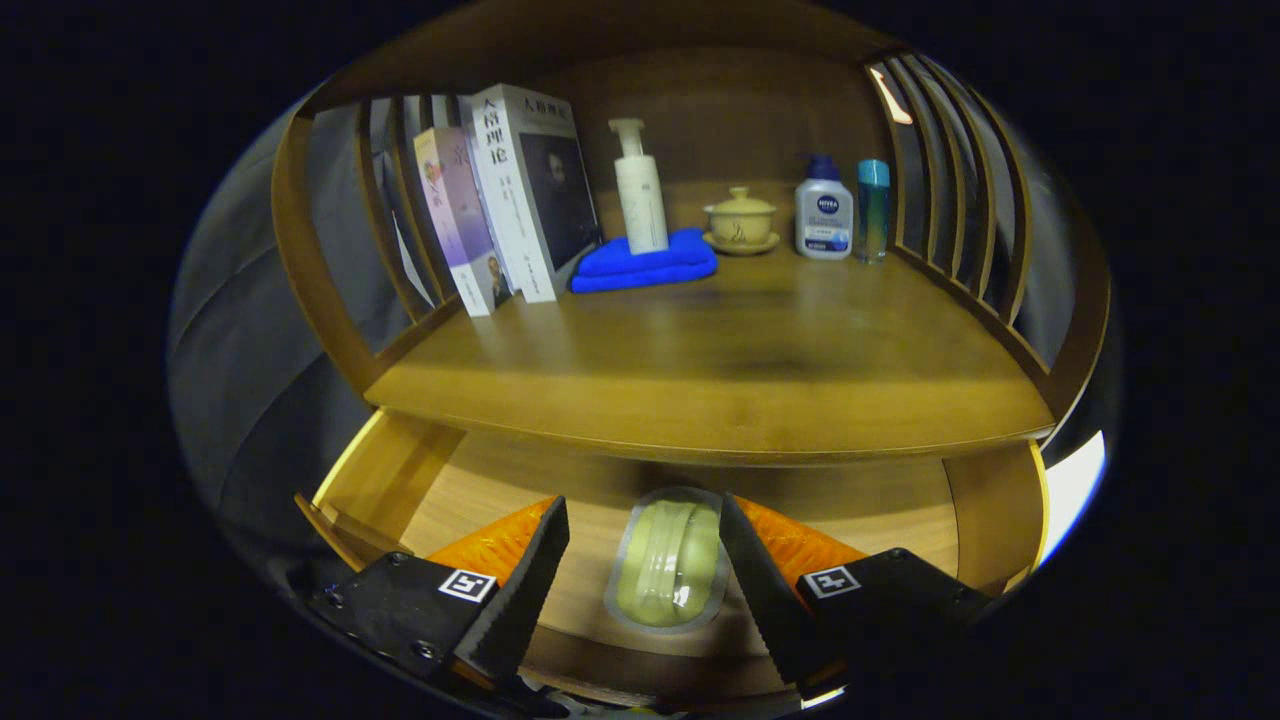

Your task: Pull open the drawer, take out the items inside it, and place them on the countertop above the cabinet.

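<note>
Gripper view: your gripper [645, 530] has its fingers spread apart, gripping nothing. Drawer [400, 480] stands pulled out under the countertop [700, 370]. A clear sealed packet [668, 562] lies on the drawer floor, between your fingers.

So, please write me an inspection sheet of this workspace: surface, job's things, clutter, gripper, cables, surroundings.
Surface: wooden countertop, front part bare, lit from above.
Job's things: drawer pulled open below the countertop; sealed pale packet lies in it between the gripper's fingers; orange item lies in it behind the fingers.
Clutter: at the back of the countertop, two books, pump bottle on a blue cloth, lidded cup on saucer, white bottle, slim blue bottle.
Gripper: gripper open, fingers astride the packet, not pressing it.
Cables: nothing seen.
Surroundings: slatted wooden side rails; dark booth.
</note>
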A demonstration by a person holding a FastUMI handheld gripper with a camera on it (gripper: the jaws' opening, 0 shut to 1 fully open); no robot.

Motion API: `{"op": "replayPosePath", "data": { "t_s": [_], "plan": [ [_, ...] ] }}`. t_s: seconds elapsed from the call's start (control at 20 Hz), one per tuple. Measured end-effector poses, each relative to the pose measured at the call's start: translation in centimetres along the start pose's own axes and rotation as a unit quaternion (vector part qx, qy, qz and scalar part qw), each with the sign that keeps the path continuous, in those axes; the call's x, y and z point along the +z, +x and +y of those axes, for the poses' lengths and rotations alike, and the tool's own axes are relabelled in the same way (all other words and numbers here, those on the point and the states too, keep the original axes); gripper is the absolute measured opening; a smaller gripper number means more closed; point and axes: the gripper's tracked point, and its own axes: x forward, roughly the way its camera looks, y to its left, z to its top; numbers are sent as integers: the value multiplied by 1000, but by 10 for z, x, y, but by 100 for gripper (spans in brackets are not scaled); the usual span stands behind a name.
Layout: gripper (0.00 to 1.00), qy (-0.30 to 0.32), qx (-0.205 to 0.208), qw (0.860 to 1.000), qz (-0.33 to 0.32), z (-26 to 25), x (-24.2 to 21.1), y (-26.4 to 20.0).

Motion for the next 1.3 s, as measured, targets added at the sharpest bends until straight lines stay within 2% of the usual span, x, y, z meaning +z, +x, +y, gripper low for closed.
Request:
{"op": "replayPosePath", "data": {
  "t_s": [0.05, 0.25, 0.5, 0.6, 0.65, 0.85, 0.95, 1.0, 1.3],
  "plan": [
    [96, 2, -2, 1000, 11, -2, -2, 3],
    [85, 21, -4, 999, 39, -5, -14, 15],
    [85, 31, -2, 997, 74, -5, -34, 28],
    [71, 37, -5, 996, 77, -7, -34, 31],
    [68, 35, -15, 996, 76, -12, -33, 31],
    [24, 53, -1, 996, 78, -9, -34, 30],
    [24, 45, 1, 996, 72, -8, -35, 28],
    [15, 38, 4, 997, 68, -5, -36, 27],
    [14, 17, 19, 999, 33, 5, -31, 12]
  ]
}}
